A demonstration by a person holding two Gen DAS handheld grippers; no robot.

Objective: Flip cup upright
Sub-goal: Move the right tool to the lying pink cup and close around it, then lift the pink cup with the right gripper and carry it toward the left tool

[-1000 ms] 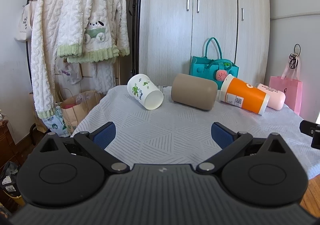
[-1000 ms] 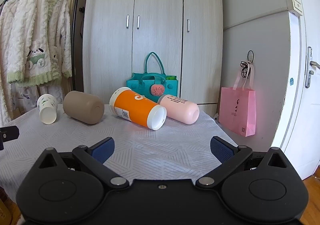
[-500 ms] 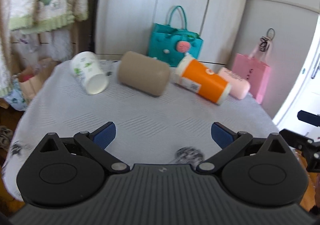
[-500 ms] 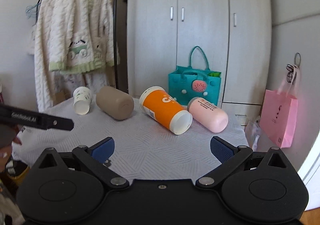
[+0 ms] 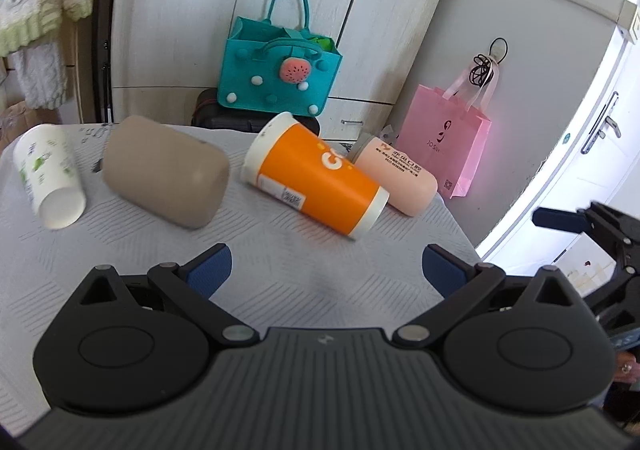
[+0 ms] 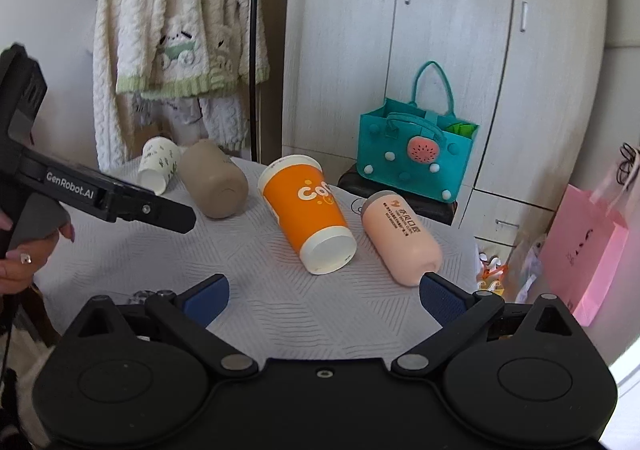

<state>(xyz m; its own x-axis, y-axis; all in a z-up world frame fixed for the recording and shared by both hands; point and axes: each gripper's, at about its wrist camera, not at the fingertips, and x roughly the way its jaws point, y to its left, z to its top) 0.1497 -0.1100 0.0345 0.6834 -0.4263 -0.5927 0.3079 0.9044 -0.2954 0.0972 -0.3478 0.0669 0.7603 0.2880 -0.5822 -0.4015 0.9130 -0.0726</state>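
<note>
Several cups lie on their sides on the white-clothed table [image 5: 280,262]: a white cup with green prints [image 5: 48,177] at left, a tan cup [image 5: 164,175], an orange cup [image 5: 316,179] and a pink cup [image 5: 394,177]. They also show in the right wrist view: white [image 6: 158,163], tan [image 6: 214,179], orange [image 6: 308,213], pink [image 6: 400,236]. My left gripper [image 5: 324,270] is open and empty above the table in front of the orange cup. My right gripper [image 6: 324,294] is open and empty, just before the orange and pink cups.
A teal felt bag [image 5: 280,65] stands behind the table on a dark case. A pink paper bag [image 5: 444,141] hangs at right by a door. A rack with a fluffy white garment [image 6: 176,29] stands at back left, before a wardrobe [image 6: 440,49].
Both grippers have risen and tilted down toward the table and come closer to the cups. The left view has swung right toward the orange cup. Both stay open.
</note>
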